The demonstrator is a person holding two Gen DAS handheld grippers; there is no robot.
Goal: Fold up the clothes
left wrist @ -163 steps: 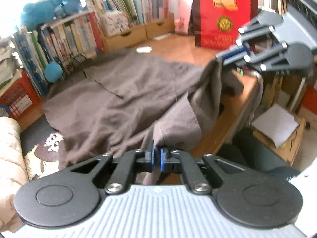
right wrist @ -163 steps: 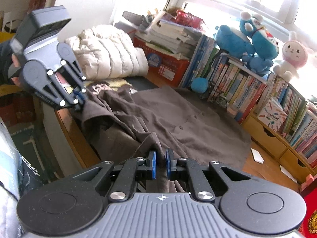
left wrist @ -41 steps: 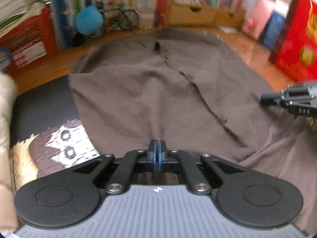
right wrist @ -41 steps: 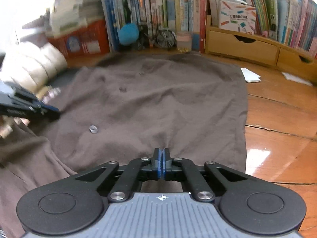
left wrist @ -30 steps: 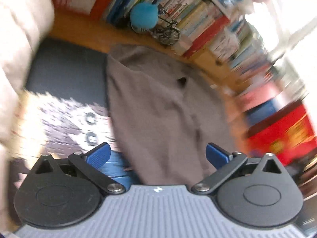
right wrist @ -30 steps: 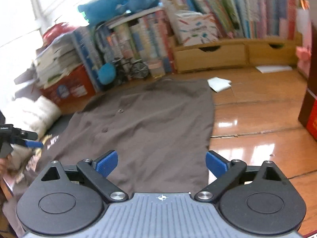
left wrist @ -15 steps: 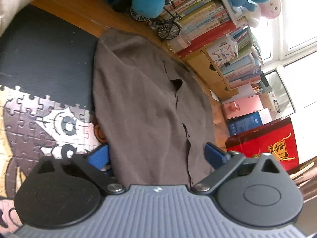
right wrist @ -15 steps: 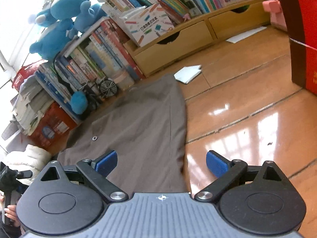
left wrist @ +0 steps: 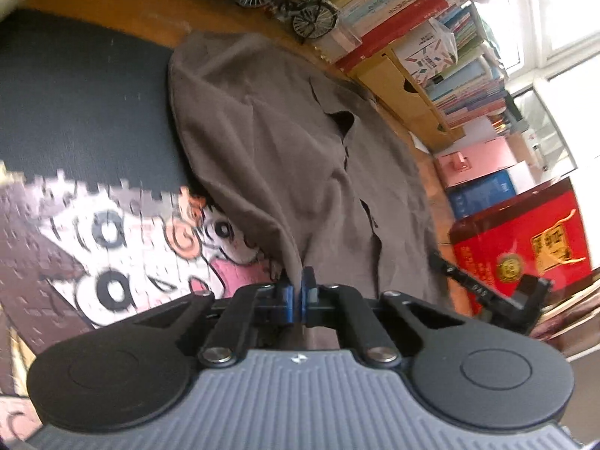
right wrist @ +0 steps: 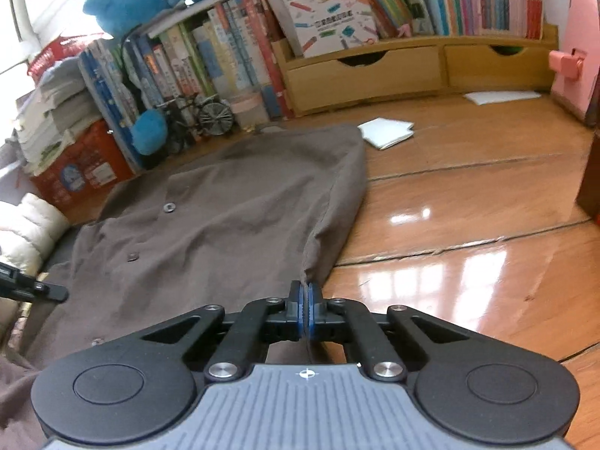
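Observation:
A brown button-up shirt (left wrist: 300, 150) lies spread across the wooden desk, its buttons facing up. My left gripper (left wrist: 299, 285) is shut on the shirt's left edge, and the cloth rises in a ridge from the pads. My right gripper (right wrist: 306, 292) is shut on the shirt (right wrist: 232, 217) at its right edge, by the bare wood. In the left wrist view the right gripper (left wrist: 487, 292) shows at the right, beside the cloth. The tip of the left gripper (right wrist: 33, 287) pokes in at the left of the right wrist view.
A cartoon jigsaw puzzle (left wrist: 112, 247) on a dark mat (left wrist: 75, 93) lies left of the shirt. Books (right wrist: 337, 18), wooden drawers (right wrist: 375, 71), a toy bicycle (right wrist: 202, 112) and blue plush toys line the back. A red bag (left wrist: 525, 247) stands right. Folded paper (right wrist: 386, 131) lies on the wood.
Both grippers went from wide open to shut, each pinching an opposite side edge of the shirt. Both dropped lower and closer to the cloth.

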